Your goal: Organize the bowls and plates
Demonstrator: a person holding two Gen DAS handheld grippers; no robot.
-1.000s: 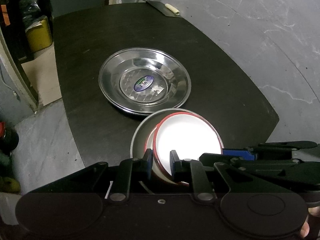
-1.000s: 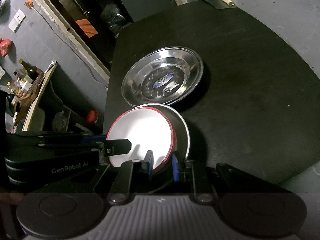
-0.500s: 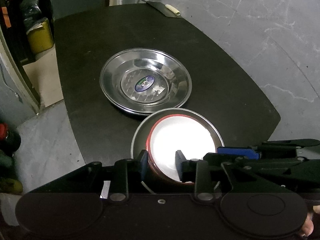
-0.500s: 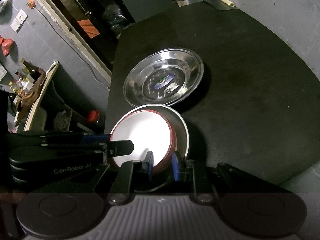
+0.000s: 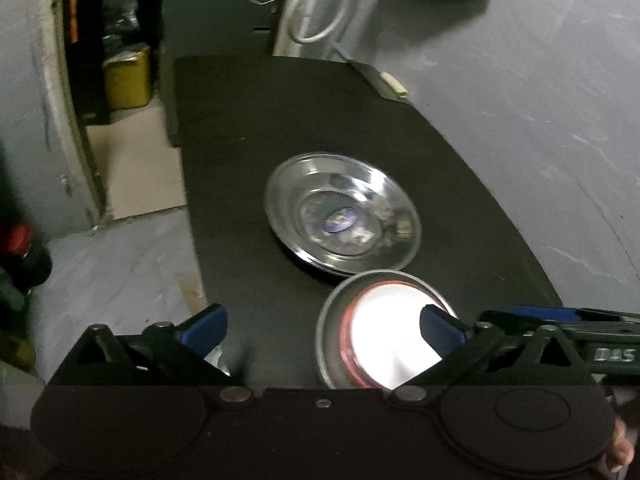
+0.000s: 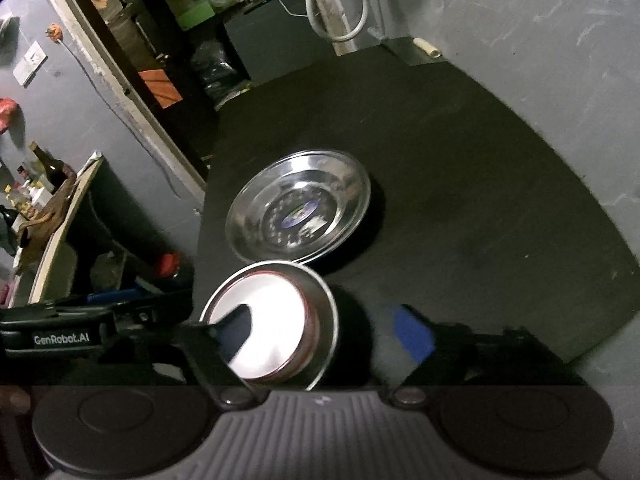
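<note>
Sitting nested near the desk's near edge, white bowl with red rim [image 5: 386,336] lies inside steel bowl [image 5: 332,328], both resting on black desk [image 5: 240,200]; steel plate [image 5: 342,216] with sticker in its middle sits just beyond them toward desk centre, rim just beside the steel bowl's rim. Left hand-held gripper [image 5: 322,326] jaws opening, spread wide, one blue pad over the white bowl, other out past the desk's left edge, nothing clamped. Right hand-held gripper [image 6: 324,334] jaws opening too, wide apart, bowls partly between them, pads not pressing. Cleaver [image 6: 416,50] at far desk corner, frames blurry
</note>
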